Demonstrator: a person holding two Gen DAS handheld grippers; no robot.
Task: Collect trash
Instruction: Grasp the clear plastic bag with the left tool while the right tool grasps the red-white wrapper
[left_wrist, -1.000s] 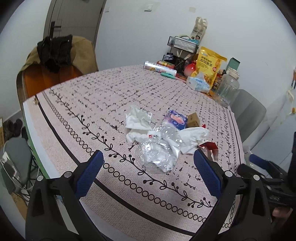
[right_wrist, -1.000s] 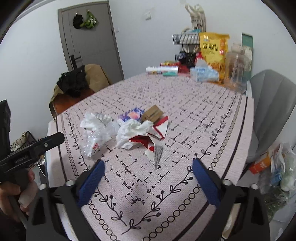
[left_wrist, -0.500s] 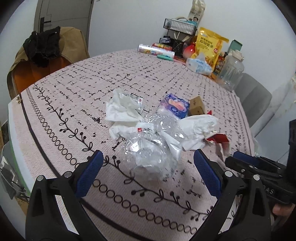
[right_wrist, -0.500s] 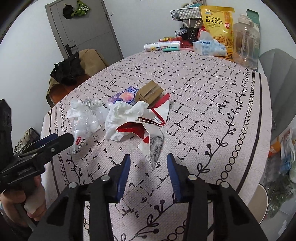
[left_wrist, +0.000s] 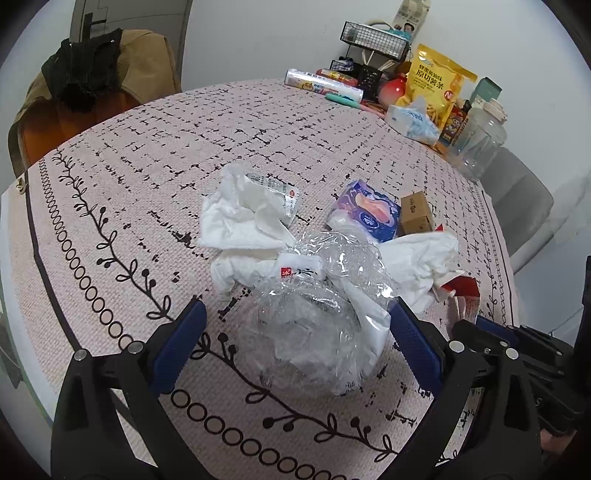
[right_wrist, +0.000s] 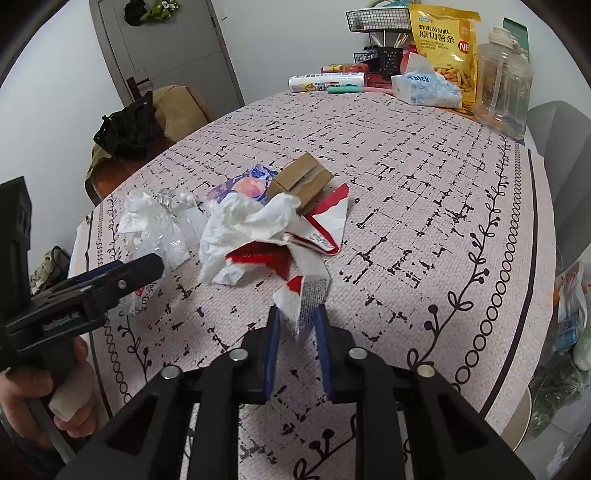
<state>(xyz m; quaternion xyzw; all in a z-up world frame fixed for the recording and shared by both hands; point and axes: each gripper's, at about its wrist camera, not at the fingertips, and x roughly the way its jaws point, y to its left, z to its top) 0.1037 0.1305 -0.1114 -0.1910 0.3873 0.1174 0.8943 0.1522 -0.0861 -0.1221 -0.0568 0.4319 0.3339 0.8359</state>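
We hold the left tongs (left_wrist: 293, 334) spread wide around the crumpled clear plastic bottle (left_wrist: 314, 332), blue pads clear of it on both sides. Our right tongs (right_wrist: 297, 325) are narrowed about the tip of the red-and-white wrapper (right_wrist: 306, 254), though we cannot tell if they pinch it. The trash pile lies mid-counter (right_wrist: 424, 177), with white tissue (right_wrist: 247, 229) and a cardboard box (right_wrist: 301, 179).

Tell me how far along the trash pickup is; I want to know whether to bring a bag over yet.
Nothing looks collected: the whole pile still lies on the table. In hand: the right claw has nearly closed around the tip of the red-and-white wrapper, while the left claw is wide open around the crumpled clear plastic. Left: the tissues, purple packet and small cardboard box.
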